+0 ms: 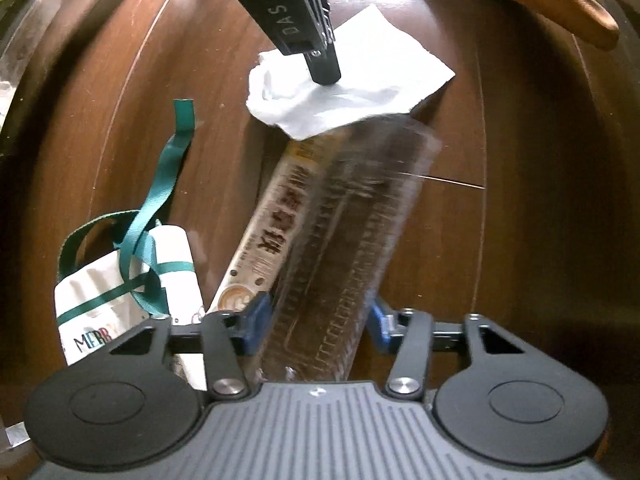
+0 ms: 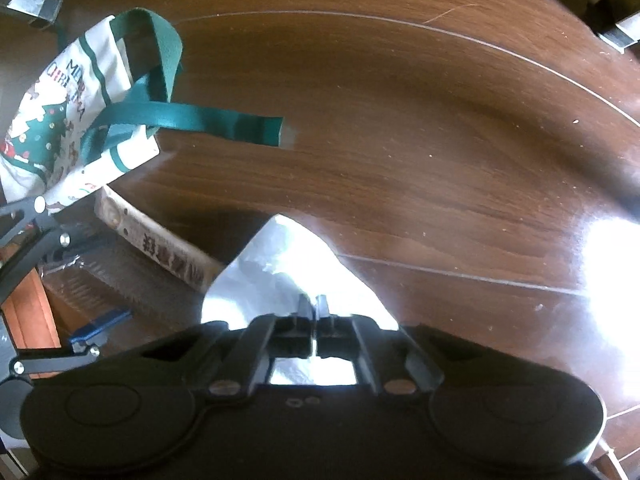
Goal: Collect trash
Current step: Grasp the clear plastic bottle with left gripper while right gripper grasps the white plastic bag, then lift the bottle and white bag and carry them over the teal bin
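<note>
Trash on the wooden floor (image 1: 500, 240): one crumpled white tissue (image 1: 348, 88), pinched by your right gripper (image 2: 314, 306). One clear ribbed plastic tray (image 1: 352, 248) sits gripped in your left gripper (image 1: 316, 316), one cloth bag (image 1: 120, 292) lower left.

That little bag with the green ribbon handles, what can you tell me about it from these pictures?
The gift bag is small and off-white, paper by the look of it, with a green stripe near its top and green ribbon handles flopped loosely, one end stretching out over the wooden table. It lies on its side. Printed on it are a decorated Christmas tree and colourful "Merry Christmas" lettering. It sits beside a tan printed packet, seemingly touching it. Neither gripper holds it.
</note>
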{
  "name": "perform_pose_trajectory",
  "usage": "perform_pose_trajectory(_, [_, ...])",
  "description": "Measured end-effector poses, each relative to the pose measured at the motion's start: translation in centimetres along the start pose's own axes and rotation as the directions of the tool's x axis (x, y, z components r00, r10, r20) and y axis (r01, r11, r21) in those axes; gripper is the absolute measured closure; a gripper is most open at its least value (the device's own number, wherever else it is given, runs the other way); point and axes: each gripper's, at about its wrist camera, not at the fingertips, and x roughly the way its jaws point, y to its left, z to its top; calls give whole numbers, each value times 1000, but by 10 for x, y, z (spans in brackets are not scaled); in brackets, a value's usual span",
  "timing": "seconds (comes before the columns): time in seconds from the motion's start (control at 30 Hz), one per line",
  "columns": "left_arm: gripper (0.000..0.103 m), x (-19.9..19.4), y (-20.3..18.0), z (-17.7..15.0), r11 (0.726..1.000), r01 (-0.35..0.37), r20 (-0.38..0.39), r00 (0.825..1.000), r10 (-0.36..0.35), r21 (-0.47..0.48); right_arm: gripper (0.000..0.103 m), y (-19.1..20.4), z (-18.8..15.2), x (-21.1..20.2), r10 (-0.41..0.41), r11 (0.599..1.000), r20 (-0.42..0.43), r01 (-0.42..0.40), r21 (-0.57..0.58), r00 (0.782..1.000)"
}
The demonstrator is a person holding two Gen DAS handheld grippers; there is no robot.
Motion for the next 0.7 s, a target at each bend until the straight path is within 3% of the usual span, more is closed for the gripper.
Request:
perform_pose_trajectory(0.07, [63, -2, -6, -1, 1000, 21, -2, 1000, -21, 4, 103, 1, -2, -5, -1, 1000, -7, 1, 6, 1000])
perform_pose_trajectory(0.3, [64, -37, 22, -5, 995, 61, -6, 998, -61, -76, 103, 12, -10, -46, -4, 1000, 13, 3, 22, 1000])
perform_pose_trajectory(0.47, [64, -84, 37, 0, 988, 39, 14, 999, -37, -149, 103, 22, -20, -101, -13, 1000, 83, 11, 26, 996])
perform_pose_trajectory(0.6, [64, -130, 48, 6, 970, 25, 40, 999, -16, -241, 103, 20, -32, -153, -29, 999, 166, 24, 31, 986])
perform_pose_trajectory(0.7, [64, -171, 62, 13, 938, 20, 74, 997, 6, -345, 103, 18, -44, -195, -36, 998, 237, 24, 52, 971])
